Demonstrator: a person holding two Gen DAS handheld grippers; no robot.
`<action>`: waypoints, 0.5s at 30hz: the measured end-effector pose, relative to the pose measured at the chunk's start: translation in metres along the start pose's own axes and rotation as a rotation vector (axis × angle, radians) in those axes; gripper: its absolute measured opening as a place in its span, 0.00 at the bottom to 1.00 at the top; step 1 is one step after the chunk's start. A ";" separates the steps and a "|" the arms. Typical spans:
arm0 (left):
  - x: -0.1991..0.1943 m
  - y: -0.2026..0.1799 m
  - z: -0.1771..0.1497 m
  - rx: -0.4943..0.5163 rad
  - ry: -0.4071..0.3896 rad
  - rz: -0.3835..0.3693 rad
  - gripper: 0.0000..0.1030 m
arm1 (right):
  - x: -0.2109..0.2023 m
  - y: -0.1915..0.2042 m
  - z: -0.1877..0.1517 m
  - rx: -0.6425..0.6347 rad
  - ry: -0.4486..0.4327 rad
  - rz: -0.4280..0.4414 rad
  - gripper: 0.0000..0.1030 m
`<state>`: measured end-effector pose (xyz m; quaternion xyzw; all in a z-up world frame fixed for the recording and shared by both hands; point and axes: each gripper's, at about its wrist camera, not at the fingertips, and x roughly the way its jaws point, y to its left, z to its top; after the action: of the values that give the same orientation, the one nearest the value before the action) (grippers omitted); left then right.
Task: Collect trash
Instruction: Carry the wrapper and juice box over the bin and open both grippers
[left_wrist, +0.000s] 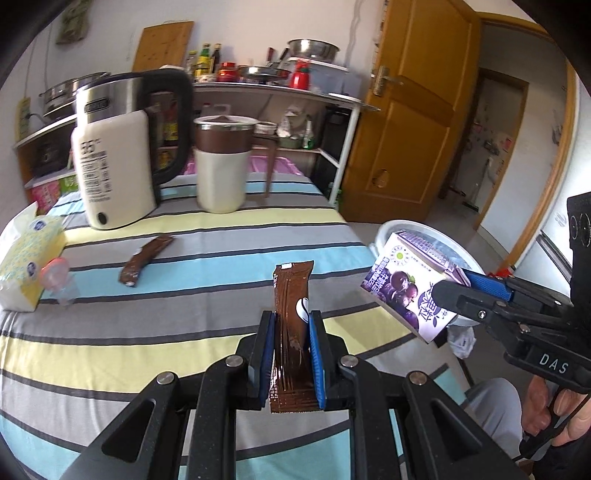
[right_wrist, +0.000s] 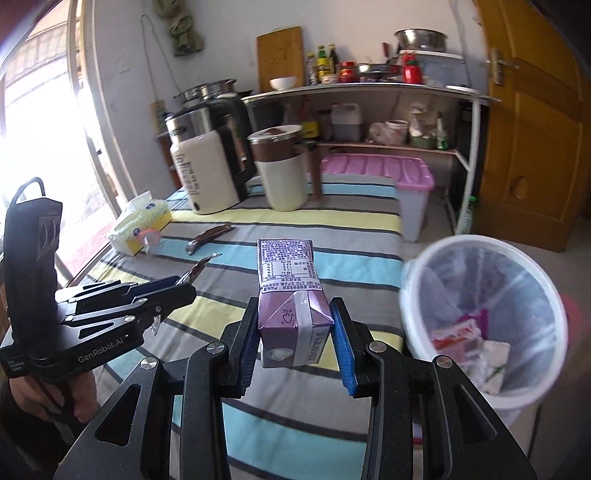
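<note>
1. Risk of the purple drink carton (right_wrist: 291, 295) dropping short of the white trash bin (right_wrist: 480, 295): in the right wrist view, carton above the striped desk (right_wrist: 332, 221), bin off to the right beyond the desk edge. An early release would likely put it back on the cloth or on the floor.
2. Risk of slip: carton pinched only across its near end, most of its length sticking out forward past the blue pads; a quick swing could probably twist it loose.
3. Risk of the two tools colliding near the bin if both go in together; both near the same desk corner.
4. Right gripper (right_wrist: 293, 332): fingers closed onto the carton's two sides, held level and pointing across the desk, bin to its right. Carton clear of the cloth.
5. Left gripper (left_wrist: 291, 350): fingers clamped narrowly on a brown snack wrapper (left_wrist: 291, 306), wrapper standing upright between the pads, its top end free above them. Held over the desk, left of the carton.
6. Remaining trash: a second brown wrapper (left_wrist: 146, 260) lying flat on the blue stripe, well apart from both tools, near the tissue pack (left_wrist: 27, 254).
7. Kettle (left_wrist: 122, 147) and lidded cup (left_wrist: 221, 162) at the far side, out of the likely path.
</note>
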<state>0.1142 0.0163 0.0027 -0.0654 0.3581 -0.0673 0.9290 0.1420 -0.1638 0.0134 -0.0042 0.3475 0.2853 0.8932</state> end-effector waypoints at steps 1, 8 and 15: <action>0.001 -0.005 0.000 0.007 0.001 -0.007 0.18 | -0.002 -0.004 -0.001 0.007 -0.003 -0.006 0.37; 0.016 -0.035 0.006 0.051 0.018 -0.045 0.18 | -0.021 -0.034 -0.008 0.060 -0.033 -0.058 0.37; 0.034 -0.064 0.019 0.099 0.025 -0.101 0.18 | -0.036 -0.071 -0.015 0.125 -0.052 -0.124 0.37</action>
<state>0.1466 -0.0509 0.0051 -0.0366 0.3621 -0.1323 0.9220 0.1476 -0.2447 0.0115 0.0374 0.3403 0.2074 0.9164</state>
